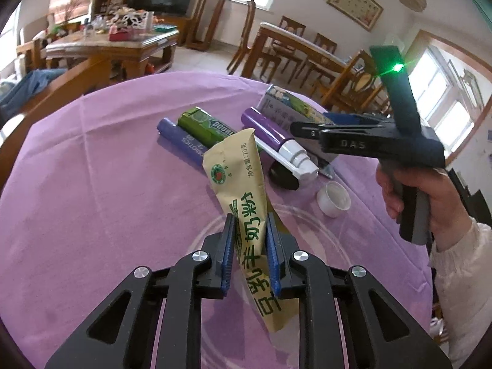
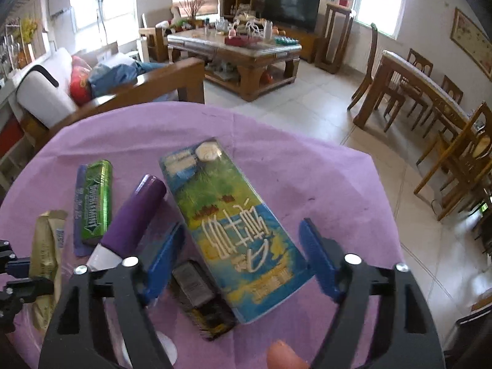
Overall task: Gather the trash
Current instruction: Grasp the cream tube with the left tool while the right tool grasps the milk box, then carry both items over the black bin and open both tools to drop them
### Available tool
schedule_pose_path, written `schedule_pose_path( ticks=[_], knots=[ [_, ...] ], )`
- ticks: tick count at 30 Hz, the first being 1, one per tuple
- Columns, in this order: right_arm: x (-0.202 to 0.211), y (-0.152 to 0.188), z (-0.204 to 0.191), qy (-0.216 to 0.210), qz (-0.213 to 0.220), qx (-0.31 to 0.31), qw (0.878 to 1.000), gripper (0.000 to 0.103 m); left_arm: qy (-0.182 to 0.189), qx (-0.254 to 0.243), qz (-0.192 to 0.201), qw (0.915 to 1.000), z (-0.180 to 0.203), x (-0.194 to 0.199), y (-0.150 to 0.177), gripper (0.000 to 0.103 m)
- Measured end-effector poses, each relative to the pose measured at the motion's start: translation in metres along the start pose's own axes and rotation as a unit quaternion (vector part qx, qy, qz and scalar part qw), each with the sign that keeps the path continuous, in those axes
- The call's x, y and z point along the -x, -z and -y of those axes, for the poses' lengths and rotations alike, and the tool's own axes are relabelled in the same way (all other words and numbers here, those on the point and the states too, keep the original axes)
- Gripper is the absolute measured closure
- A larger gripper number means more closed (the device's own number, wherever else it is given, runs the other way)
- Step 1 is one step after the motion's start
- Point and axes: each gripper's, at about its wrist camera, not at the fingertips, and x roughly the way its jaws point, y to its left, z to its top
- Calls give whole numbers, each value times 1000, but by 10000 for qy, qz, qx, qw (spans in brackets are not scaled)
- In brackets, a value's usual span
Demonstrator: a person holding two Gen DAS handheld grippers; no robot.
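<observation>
A creased tan paper sachet [image 1: 246, 190] printed with green characters is clamped between the blue ribbed pads of the left gripper [image 1: 249, 240], whose jaws are drawn nearly together; the sachet stands tilted above the purple tablecloth [image 1: 92, 184], a soft woven sheet marked by fold lines. Beyond the sachet, a glossy green gum pack [image 1: 204, 129] is laid beside a flat violet wrapper [image 1: 181, 143], with a smooth purple cylindrical bottle [image 1: 270, 132] and its white neck to the right of these. A white round cap [image 1: 333, 200] is set loose to the right of the sachet. The right gripper [image 2: 243, 264] is held part open, astride a rectangular printed carton [image 2: 233, 224]; whether its pads touch the carton cannot be determined, owing to blur. A dark foil packet [image 2: 200, 301] lies against the carton's near left edge.
</observation>
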Motion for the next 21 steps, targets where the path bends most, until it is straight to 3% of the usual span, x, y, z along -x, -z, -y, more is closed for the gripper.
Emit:
schedule_pose_path(
  ticks=[4, 8, 12, 16, 21],
  knots=[
    [4, 5, -2, -231, -11, -129, 9996, 56, 6, -35, 79, 10000, -5, 3, 2, 84],
    [25, 16, 2, -356, 257, -530, 9976, 56, 39, -121, 299, 9995, 0, 11, 3, 84],
    [65, 32, 8, -695, 761, -1102, 9886, 56, 294, -236, 559, 9977, 13, 29, 8, 84],
    [118, 58, 9, -950, 1360, -1454, 9754, 56, 501, -448, 826, 9943, 38, 45, 14, 84],
    [178, 104, 24, -970, 1974, -1927, 9563, 56, 759, -786, 1063, 9883, 87, 58, 21, 84]
  ],
)
